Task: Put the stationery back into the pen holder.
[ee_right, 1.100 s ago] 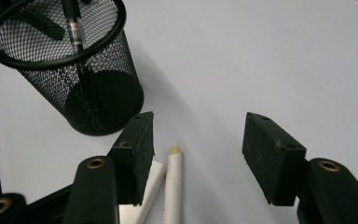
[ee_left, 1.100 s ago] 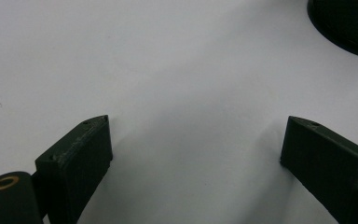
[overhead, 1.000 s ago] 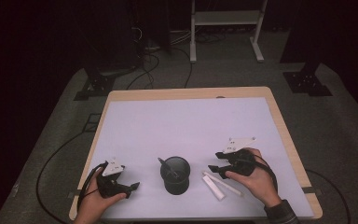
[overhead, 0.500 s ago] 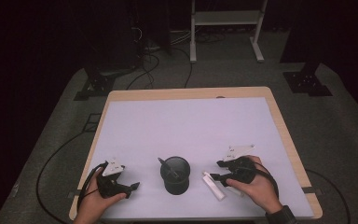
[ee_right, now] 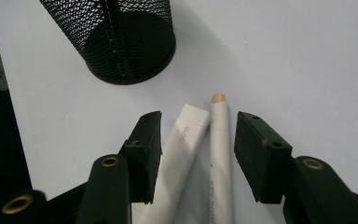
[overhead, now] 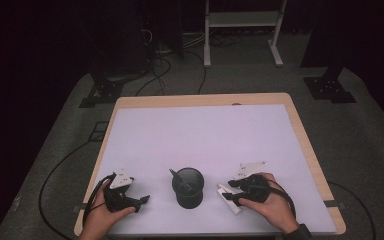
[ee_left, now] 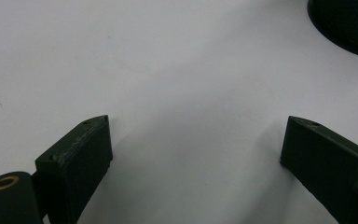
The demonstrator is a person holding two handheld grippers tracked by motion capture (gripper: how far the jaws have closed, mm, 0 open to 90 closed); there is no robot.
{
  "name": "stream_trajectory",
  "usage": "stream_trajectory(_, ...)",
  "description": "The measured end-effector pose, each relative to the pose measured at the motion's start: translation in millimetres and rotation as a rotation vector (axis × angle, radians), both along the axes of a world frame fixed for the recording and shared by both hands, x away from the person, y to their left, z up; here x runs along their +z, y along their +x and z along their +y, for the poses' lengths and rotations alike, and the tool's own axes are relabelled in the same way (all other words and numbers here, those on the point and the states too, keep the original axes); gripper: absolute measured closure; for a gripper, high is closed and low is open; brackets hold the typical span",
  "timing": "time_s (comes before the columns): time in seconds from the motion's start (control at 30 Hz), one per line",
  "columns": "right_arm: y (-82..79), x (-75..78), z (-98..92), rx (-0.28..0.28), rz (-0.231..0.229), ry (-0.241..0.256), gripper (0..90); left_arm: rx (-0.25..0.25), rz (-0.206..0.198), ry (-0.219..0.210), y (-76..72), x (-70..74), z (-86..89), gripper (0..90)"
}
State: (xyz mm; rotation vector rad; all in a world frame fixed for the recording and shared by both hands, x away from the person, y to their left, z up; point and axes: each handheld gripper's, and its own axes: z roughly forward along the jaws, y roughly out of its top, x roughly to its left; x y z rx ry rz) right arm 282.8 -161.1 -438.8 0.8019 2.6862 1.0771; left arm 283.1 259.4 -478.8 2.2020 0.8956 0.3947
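1. Dark flooring and cables surround a wood-edged table (overhead: 300, 130) with a white top.
2. Right gripper (ee_right: 198, 140): jaws moderately apart, straddling a white glue stick (ee_right: 182, 149) and a white marker (ee_right: 220, 154) that lie side by side on the top; the left jaw is just beside the glue stick, and nothing is clamped.
3. Left gripper (ee_left: 196, 140): jaws wide apart over bare surface, holding nothing.
4. Black mesh cup (overhead: 187, 187) stands between the grippers, near the front edge.

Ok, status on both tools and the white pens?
Right tool open, jaws astride two white pens lying on the table. Left tool open, over bare table. Mesh pen cup beside, not blocking.
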Motion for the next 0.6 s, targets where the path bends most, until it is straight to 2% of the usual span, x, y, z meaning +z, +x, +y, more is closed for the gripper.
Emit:
stream_trajectory(0.23, -0.5, -2.2, 7.9, 0.010, 0.013, 0.000, 53.7, 0.000, 0.002, -0.001, 0.2, 0.0, 0.1, 7.9)
stream_trajectory(0.37, -0.7, -4.4, 11.9, 0.014, 0.023, -0.025, 55.4, 0.000, 0.001, 0.000, 0.1, 0.1, 0.0, 7.9)
stream_trajectory(0.6, -0.3, -8.3, 13.8, 0.012, 0.034, -0.036, 56.9, -0.001, 0.002, 0.000, 0.4, 0.1, 0.0, 7.8)
